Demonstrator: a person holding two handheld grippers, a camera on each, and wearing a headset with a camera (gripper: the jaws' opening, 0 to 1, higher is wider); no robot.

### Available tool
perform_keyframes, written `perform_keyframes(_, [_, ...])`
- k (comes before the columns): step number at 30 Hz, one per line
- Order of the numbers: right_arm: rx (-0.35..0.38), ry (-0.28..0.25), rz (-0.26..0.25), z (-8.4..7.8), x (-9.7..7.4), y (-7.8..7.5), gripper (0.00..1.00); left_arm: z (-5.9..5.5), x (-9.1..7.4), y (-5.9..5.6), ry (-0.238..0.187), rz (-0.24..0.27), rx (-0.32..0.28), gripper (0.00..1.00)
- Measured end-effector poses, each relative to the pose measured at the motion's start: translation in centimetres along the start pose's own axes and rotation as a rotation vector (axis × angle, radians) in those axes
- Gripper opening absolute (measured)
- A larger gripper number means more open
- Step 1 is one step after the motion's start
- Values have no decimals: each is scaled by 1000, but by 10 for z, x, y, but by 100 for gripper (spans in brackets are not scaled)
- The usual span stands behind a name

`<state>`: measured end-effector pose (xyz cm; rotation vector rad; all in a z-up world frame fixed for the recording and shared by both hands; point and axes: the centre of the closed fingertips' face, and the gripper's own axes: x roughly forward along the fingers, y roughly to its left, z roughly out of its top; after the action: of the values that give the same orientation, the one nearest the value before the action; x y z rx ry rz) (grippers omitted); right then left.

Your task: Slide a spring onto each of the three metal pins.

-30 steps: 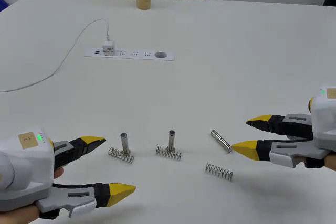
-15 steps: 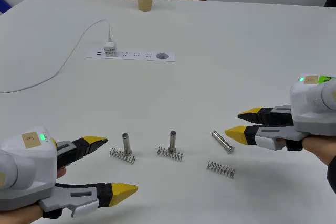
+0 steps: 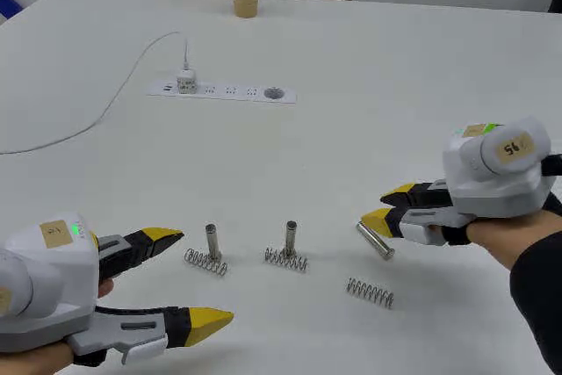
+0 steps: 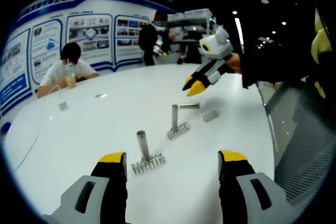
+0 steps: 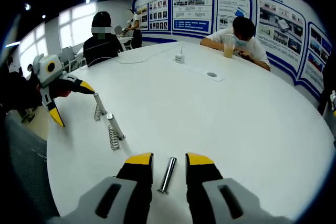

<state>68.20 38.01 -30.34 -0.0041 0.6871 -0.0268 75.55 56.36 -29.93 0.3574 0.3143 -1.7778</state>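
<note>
On the broad white table, bare around the parts, the left gripper hovers with yellow-tipped jaws spread wide and empty, the right gripper has its jaws narrowly parted at the lying silver metal pin, not pinching it, near two upright silver pins and three loose coiled wire springs.

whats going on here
A person works two yellow-tipped grippers at a white table. The right gripper, open, straddles the silver metal pin lying flat, not gripping it. Two more pins stand upright, a coil spring lying at each base; a third spring lies loose. The left gripper hovers open. No spring is on a pin.
</note>
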Motion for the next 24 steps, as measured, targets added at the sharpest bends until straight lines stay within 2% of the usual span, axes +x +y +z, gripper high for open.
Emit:
perform_keyframes(13, [5, 81, -32, -15, 19, -2, 17, -2, 0, 0, 1, -3, -4, 72])
perform_keyframes(24, [45, 112, -47, -20, 28, -6, 15, -4, 0, -1, 3, -4, -10, 71])
